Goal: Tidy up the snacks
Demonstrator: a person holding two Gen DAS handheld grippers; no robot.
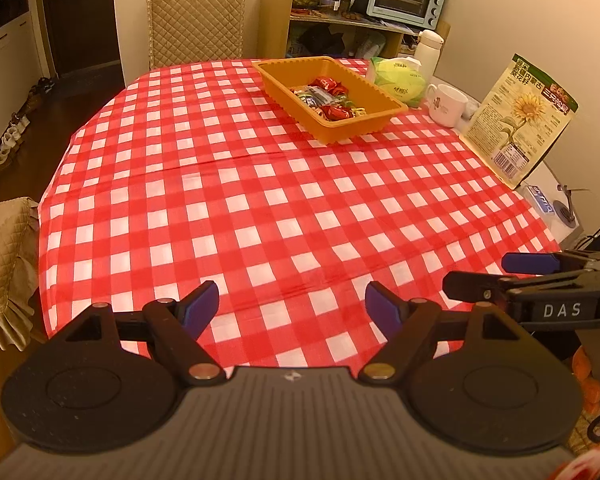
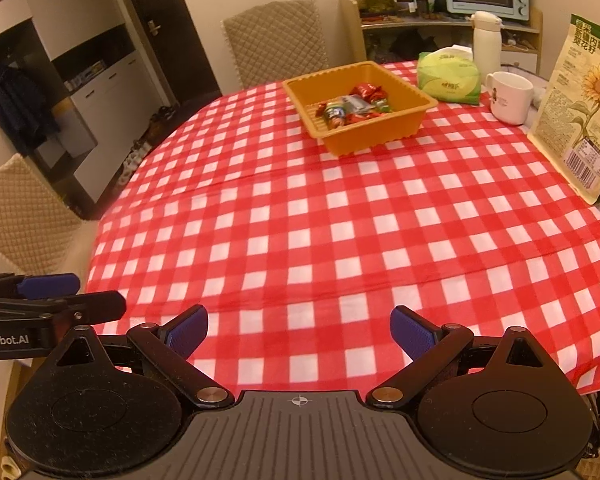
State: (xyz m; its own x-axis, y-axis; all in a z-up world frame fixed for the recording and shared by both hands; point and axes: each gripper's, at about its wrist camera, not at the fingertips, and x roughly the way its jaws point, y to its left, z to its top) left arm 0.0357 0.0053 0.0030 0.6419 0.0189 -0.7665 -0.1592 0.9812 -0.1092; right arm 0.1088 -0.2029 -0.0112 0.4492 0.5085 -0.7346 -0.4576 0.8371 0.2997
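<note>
An orange tray [image 1: 380,120] [image 2: 380,136] stands at the far side of the red-checked table and holds several wrapped snacks [image 1: 328,98] [image 2: 352,106]. My left gripper [image 1: 292,304] is open and empty over the near table edge, far from the tray. My right gripper [image 2: 299,330] is open and empty too, also at the near edge. Each gripper shows at the side of the other's view, the right one in the left wrist view [image 1: 536,280] and the left one in the right wrist view [image 2: 52,300].
A sunflower-seed bag [image 1: 520,120] [image 2: 580,112] stands at the right edge. A white mug [image 1: 446,104] [image 2: 508,96], a green tissue pack [image 1: 400,80] [image 2: 448,76] and a white flask [image 1: 428,50] [image 2: 486,38] stand behind the tray. Quilted chairs [image 1: 196,20] [image 2: 276,40] stand around the table.
</note>
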